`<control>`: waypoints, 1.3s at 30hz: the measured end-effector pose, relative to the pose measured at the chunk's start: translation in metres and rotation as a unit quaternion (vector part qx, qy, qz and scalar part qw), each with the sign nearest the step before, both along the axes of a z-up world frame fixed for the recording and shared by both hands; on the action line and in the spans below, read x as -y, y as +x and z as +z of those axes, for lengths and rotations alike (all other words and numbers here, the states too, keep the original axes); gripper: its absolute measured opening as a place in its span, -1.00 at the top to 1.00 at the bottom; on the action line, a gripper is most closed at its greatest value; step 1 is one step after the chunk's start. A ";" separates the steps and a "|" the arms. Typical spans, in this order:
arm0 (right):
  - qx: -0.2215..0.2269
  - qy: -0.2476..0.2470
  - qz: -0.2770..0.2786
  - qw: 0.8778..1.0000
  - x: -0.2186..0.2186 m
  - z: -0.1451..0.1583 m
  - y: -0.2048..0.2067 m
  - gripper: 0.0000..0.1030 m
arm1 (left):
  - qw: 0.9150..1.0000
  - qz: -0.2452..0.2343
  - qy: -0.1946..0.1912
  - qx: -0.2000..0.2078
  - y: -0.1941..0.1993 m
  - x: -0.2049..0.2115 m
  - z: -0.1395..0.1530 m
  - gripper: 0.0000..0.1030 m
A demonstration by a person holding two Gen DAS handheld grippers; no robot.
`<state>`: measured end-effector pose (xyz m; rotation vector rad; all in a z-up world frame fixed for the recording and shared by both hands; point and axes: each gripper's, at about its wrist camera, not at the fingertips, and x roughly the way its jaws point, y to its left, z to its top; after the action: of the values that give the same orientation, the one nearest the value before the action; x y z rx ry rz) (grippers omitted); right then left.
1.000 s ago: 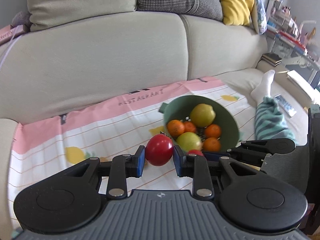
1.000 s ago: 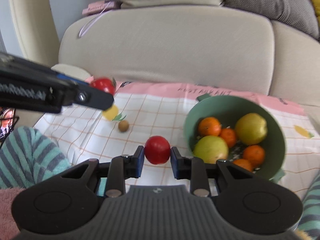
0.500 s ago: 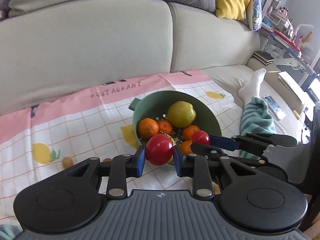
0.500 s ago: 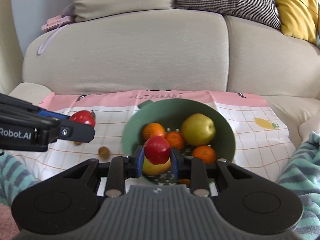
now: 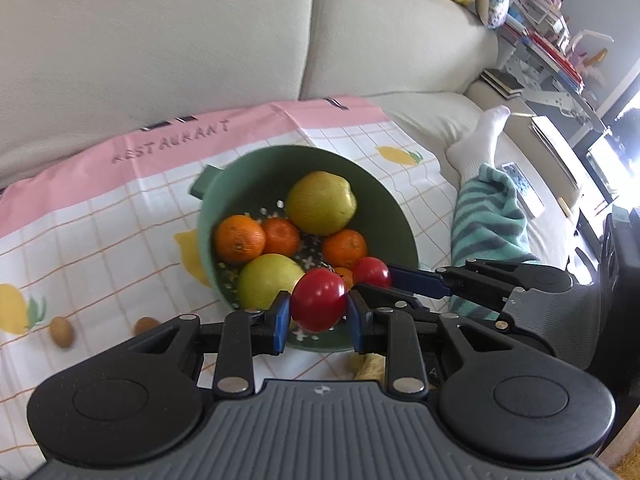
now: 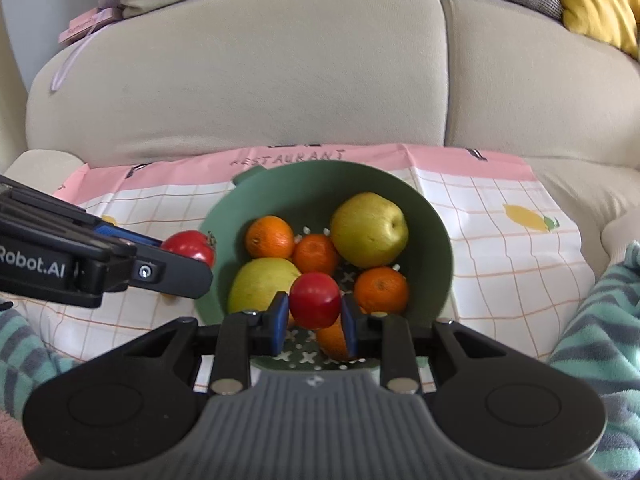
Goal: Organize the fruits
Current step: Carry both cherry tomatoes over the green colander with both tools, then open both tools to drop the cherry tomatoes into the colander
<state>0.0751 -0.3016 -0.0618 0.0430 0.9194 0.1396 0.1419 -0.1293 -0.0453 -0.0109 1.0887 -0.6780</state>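
Observation:
A green colander bowl (image 5: 248, 168) (image 6: 280, 184) stands on a checked cloth and holds oranges (image 5: 239, 239) and yellow-green apples (image 5: 321, 202). My left gripper (image 5: 319, 312) is shut on a red tomato (image 5: 319, 299) at the bowl's near rim. It shows from the side in the right wrist view (image 6: 188, 250). My right gripper (image 6: 315, 312) is shut on a second red tomato (image 6: 315, 300) over the bowl's near side; it shows in the left wrist view (image 5: 372, 273) just right of mine.
The cloth (image 5: 100, 216) lies on a beige sofa seat (image 6: 240, 72). Two small brown kiwis (image 5: 61, 332) (image 5: 146, 325) lie on the cloth left of the bowl. A striped-trousered leg with a white sock (image 5: 486, 216) lies to the right.
Both grippers have moved toward the bowl, each holding its tomato. The right one went from beside the bowl to over it; the left one came to the near rim.

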 end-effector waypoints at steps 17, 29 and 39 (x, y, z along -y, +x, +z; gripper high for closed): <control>0.007 -0.012 -0.017 1.000 0.028 -0.018 0.001 0.52 | 0.994 0.003 0.019 -0.106 0.024 0.030 -0.051 0.37; 0.007 0.009 -0.026 1.000 0.034 -0.019 0.001 0.52 | 0.987 0.050 0.013 -0.149 0.038 0.025 -0.060 0.37; -0.003 -0.003 -0.009 1.000 0.026 -0.021 0.004 0.52 | 0.988 0.053 0.001 -0.149 0.037 0.022 -0.060 0.08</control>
<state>0.0788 -0.3281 -0.0833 0.0473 0.9256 0.1199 0.1789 -0.1516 -0.1054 -0.1716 1.3650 -0.5918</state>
